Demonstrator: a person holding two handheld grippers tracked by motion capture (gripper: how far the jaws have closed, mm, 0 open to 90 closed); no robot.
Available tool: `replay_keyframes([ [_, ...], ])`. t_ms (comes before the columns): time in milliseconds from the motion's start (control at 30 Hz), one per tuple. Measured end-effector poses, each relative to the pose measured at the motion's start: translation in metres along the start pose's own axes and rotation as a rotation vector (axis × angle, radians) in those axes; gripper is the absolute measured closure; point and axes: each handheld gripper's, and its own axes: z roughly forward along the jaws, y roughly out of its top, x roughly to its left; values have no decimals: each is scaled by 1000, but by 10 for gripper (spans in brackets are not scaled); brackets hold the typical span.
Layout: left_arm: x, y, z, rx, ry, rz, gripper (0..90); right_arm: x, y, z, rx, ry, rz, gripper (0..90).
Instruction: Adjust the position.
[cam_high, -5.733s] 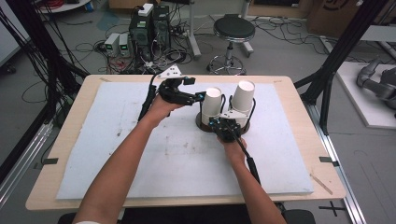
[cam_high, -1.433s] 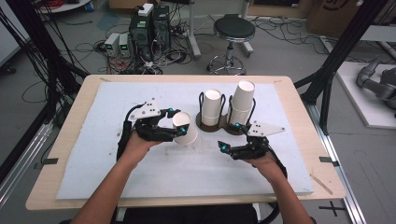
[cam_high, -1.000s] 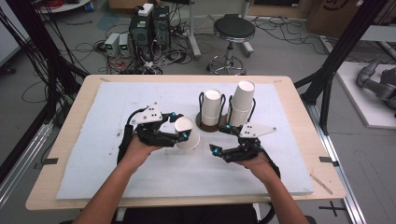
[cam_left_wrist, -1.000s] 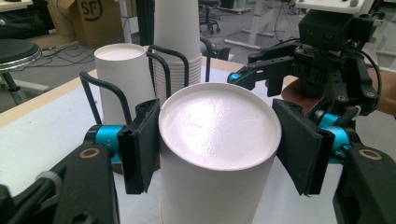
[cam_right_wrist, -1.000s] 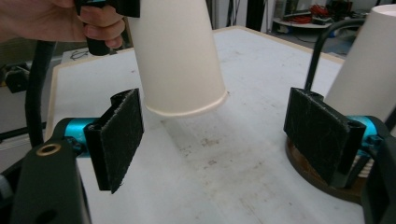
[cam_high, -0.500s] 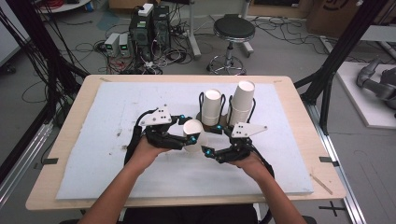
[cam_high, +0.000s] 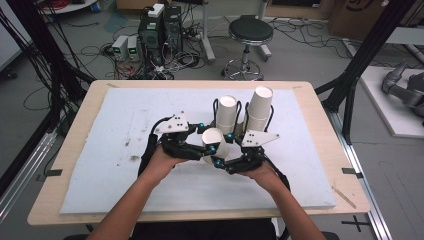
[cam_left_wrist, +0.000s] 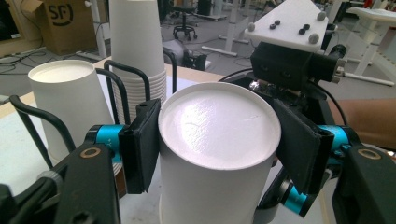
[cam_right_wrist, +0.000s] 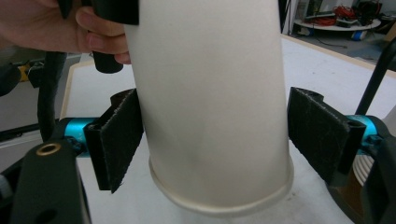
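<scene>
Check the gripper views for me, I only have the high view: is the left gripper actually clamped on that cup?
Observer: Yes. In the left gripper view, both pads of the left gripper press on the paper cup just below its closed base.
Operator: And the right one?
Observer: The right gripper is open. It straddles the cup near the rim, with a clear gap at one pad.
Operator: Which end is toward it?
Observer: The rim end sits nearest the right gripper's camera.

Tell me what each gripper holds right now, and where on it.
Left gripper clamps the upside-down paper cup near its base. Right gripper brackets its rim end, jaws open, not gripping.
</scene>
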Motion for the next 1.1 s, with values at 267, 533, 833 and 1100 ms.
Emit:
replay_keyframes([
  [267,1,-2,-2,5,-24,-8,360,-1,0,-2,31,36,-60,312],
  [533,3,-1,-8,94,-38,35,304,-2,4,-3,98,105,-110,383],
  [833,5,3,-6,120,-104,72,252,-2,7,-5,117,136,-151,379],
  [1100,4,-1,2,165,-166,87,273,0,8,-3,136,189,-193,373],
])
